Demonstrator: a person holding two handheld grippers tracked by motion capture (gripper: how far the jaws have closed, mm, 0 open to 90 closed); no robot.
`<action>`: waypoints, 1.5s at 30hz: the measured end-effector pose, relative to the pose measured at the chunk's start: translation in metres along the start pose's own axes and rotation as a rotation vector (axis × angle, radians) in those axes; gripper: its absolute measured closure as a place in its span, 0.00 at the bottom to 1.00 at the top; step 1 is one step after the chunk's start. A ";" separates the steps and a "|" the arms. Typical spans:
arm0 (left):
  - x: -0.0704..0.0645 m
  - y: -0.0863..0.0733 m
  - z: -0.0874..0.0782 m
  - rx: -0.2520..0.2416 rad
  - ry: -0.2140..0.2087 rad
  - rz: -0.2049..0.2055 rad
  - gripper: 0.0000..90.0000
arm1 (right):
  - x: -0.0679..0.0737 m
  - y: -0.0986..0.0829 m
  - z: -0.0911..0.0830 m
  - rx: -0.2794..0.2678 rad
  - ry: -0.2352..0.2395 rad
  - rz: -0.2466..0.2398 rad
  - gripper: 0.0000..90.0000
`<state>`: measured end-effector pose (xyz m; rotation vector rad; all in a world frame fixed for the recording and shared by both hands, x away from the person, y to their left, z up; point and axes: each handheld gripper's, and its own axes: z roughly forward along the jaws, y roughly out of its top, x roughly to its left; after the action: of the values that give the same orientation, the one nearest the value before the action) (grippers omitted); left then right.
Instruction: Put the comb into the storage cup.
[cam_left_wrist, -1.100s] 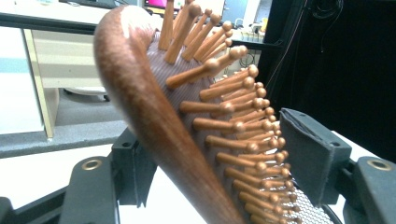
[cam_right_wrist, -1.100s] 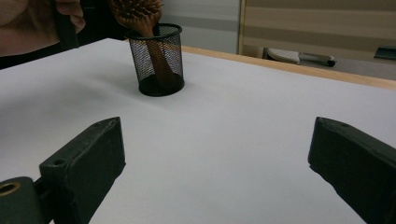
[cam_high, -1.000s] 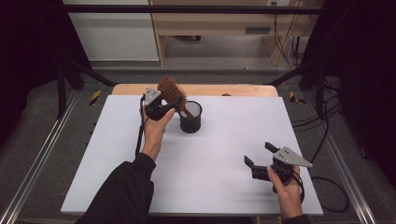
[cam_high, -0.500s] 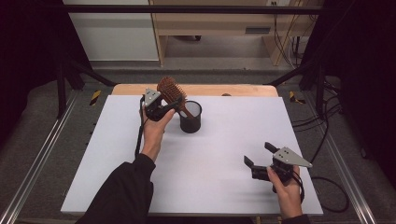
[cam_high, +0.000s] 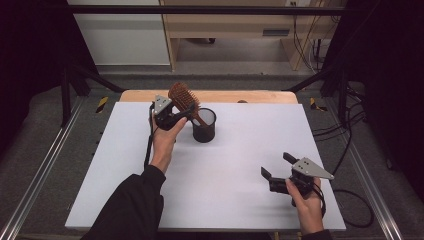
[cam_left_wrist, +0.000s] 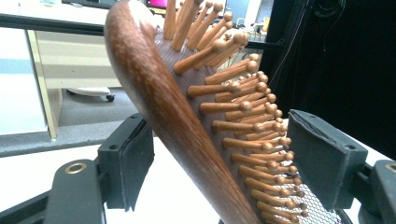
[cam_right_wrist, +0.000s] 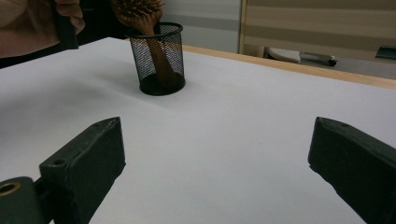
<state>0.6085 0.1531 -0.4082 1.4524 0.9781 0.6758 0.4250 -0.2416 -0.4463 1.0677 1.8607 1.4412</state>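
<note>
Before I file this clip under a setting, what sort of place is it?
Probably a lab or workshop bench set up for recording. A white table stands inside a metal frame with black curtains at both sides, loose cables trail on the grey floor, and plain wooden furniture stands behind.

We've got a white table (cam_high: 225, 180) filling the middle of the high view, with a light wooden edge strip (cam_high: 250, 96) along its upper side. A black mesh cup (cam_high: 204, 126) stands upright on it, up and left of centre. A small dark spot (cam_high: 242, 101) sits at the strip near the top centre; we can't tell what it is.
</note>
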 end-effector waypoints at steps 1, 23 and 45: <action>0.000 0.000 0.000 0.000 0.003 -0.001 0.26 | 0.000 0.000 0.000 0.000 0.000 0.000 0.04; -0.001 -0.001 -0.001 0.011 0.017 -0.017 0.10 | 0.001 0.000 0.001 0.003 0.002 0.000 0.04; -0.007 0.001 -0.004 0.004 -0.019 -0.012 0.07 | 0.001 0.000 0.001 0.005 0.004 -0.001 0.04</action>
<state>0.6015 0.1488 -0.4060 1.4530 0.9727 0.6503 0.4252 -0.2398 -0.4468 1.0665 1.8677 1.4396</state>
